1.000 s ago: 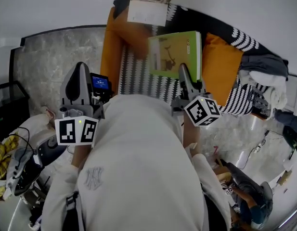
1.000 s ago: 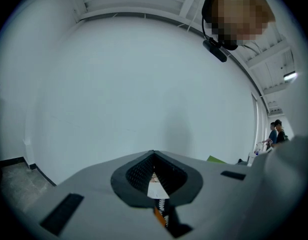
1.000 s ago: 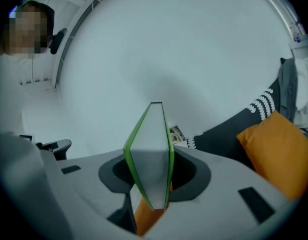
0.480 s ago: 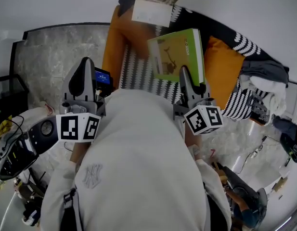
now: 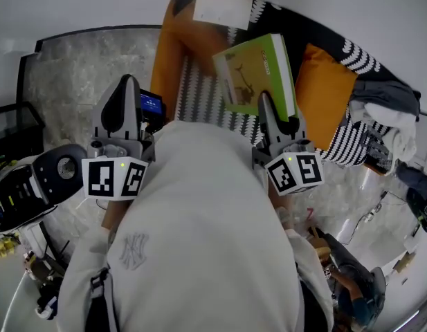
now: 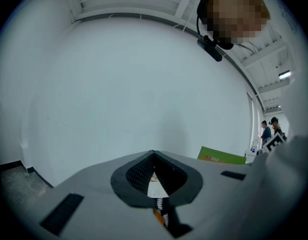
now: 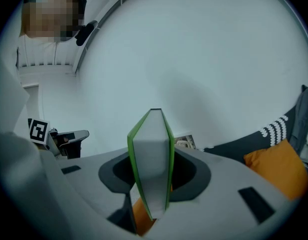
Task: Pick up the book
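The green book hangs above the striped sofa seat, its cover facing up and tilted. My right gripper is shut on the book's near edge. In the right gripper view the book stands edge-on between the two jaws, white pages towards the camera. My left gripper hovers beside the sofa's left arm, jaws together with nothing in them. In the left gripper view, the left gripper faces the white wall, and the green book shows to the right.
Orange cushions and a black-and-white throw cover the sofa. A second book or magazine leans at the sofa's far end. Clothes lie piled at the right. A dark round appliance sits on the marble floor at the left.
The right gripper has risen with the green book and rolled, so the book now tilts more. The left gripper has stayed put. The head view has shifted slightly.
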`<state>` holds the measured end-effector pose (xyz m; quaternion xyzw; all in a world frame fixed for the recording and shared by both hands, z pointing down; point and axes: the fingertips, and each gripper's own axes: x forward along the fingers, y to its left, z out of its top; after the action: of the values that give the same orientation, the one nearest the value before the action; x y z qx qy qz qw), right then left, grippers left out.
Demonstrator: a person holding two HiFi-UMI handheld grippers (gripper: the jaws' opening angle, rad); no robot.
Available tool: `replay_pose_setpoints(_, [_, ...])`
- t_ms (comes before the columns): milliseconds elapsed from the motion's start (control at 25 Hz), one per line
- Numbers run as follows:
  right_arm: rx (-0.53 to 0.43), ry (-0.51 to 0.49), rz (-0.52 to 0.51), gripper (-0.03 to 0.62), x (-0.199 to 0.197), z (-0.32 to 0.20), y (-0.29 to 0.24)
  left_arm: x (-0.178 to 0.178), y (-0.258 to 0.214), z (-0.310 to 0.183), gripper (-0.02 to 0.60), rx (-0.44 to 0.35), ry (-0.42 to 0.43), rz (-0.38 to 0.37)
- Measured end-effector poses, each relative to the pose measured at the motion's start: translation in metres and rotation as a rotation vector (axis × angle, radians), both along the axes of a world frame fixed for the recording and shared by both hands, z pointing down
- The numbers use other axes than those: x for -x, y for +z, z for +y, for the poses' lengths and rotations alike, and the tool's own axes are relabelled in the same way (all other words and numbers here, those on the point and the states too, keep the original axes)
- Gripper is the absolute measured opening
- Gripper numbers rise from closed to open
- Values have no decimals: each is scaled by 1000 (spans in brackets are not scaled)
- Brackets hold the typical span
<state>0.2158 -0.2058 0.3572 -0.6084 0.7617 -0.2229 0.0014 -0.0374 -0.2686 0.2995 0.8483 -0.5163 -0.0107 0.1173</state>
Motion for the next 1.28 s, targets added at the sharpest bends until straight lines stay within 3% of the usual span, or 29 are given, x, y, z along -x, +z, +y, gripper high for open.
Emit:
replay_pose_setpoints(760, [137,60,-107,150,35,47,18,36,19,19,9,126,35,-20])
replay_pose_setpoints(1280, [138,74,-121,149,35,47,22,36,23,19,9,123,44,-8])
